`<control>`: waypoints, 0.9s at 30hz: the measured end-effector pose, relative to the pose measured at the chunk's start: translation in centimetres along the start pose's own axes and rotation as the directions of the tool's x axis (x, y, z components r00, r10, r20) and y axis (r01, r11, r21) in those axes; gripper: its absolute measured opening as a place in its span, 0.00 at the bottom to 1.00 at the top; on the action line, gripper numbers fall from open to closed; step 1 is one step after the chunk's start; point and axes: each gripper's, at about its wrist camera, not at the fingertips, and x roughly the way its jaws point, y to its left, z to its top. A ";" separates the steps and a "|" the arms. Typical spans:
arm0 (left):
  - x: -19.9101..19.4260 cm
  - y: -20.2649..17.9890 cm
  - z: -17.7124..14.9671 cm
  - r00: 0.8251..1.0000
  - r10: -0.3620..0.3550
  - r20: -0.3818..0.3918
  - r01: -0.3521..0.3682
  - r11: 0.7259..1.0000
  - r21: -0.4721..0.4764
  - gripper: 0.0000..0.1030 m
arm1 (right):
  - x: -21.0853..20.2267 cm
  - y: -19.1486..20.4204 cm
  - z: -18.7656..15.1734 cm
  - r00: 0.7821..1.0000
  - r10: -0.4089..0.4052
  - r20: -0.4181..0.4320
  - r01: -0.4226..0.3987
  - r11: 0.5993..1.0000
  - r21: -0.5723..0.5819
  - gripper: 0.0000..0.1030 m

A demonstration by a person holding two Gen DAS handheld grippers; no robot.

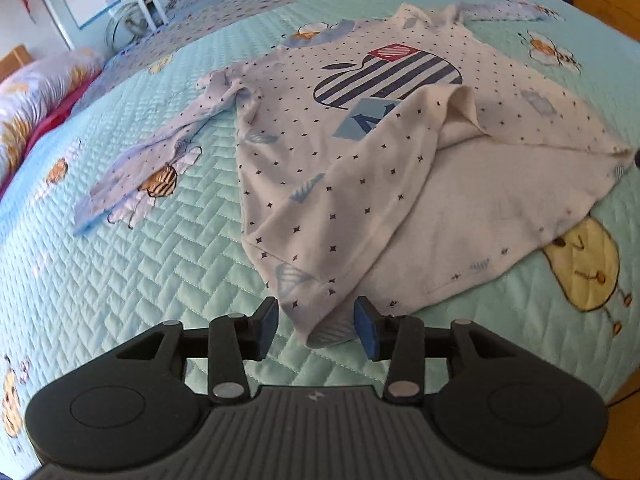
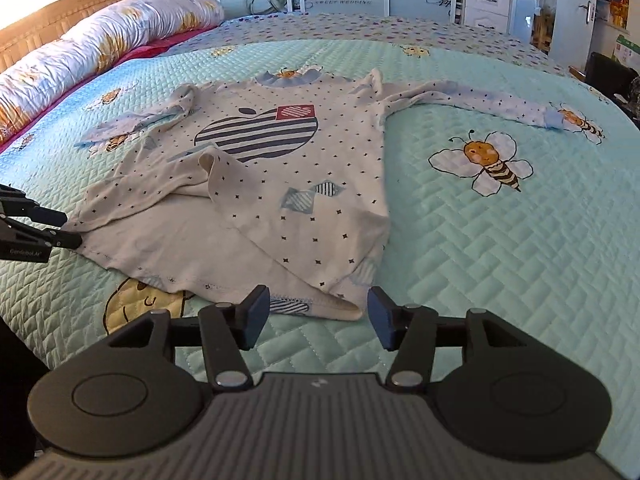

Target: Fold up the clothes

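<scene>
Left wrist: left claw [image 1: 316,328] part open, shirt [image 1: 360,152] hem corner between pads, not pinched. Right claw [image 2: 314,318] same at other corner. Shirt flat on quilted bed [image 2: 500,240].

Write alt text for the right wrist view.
A white long-sleeved shirt with a striped apple print lies face up on a mint quilted bedspread, its hem flipped up near the middle. The right hand-held gripper stands open around the near hem corner; the left hand-held gripper sits at the other corner.
</scene>
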 end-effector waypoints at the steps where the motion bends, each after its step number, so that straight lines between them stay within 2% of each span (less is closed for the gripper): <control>1: 0.0 -0.1 -0.1 1.000 0.021 0.006 -0.021 1.000 0.022 0.53 | 0.1 -0.1 0.0 1.000 0.004 -0.001 -0.004 1.000 0.003 0.55; 9: 0.1 -0.7 -0.2 0.988 0.150 0.033 -0.153 0.984 0.092 0.56 | 0.9 0.0 0.0 1.000 0.026 -0.010 -0.026 0.999 0.021 0.55; 15: -0.3 -1.3 -0.1 0.979 0.198 0.051 -0.204 0.969 0.139 0.56 | 0.6 -0.5 -0.4 1.000 0.011 -0.011 -0.010 0.999 0.036 0.55; 21: 0.3 -1.3 0.4 0.978 0.204 0.040 -0.207 0.970 0.129 0.53 | 0.5 -0.8 -0.7 0.999 -0.034 -0.007 0.034 0.999 0.017 0.55; 24: 0.2 -1.6 1.0 0.982 0.180 0.057 -0.186 0.975 0.122 0.41 | 0.5 -0.4 -0.4 0.998 -0.061 0.014 0.061 0.998 -0.016 0.55; 25: 0.2 -1.6 1.2 0.982 0.177 0.061 -0.184 0.976 0.117 0.29 | 0.6 -0.3 -0.3 0.998 -0.064 0.020 0.064 0.997 -0.035 0.55; 26: 0.2 -1.5 1.2 0.982 0.176 0.061 -0.182 0.978 0.103 0.13 | 0.8 0.1 -0.2 0.997 -0.072 0.022 0.073 0.995 -0.063 0.55; 27: 0.2 -1.3 1.3 0.984 0.170 0.059 -0.175 0.981 0.082 0.07 | 1.0 0.5 -0.2 0.996 -0.088 0.022 0.089 0.991 -0.098 0.55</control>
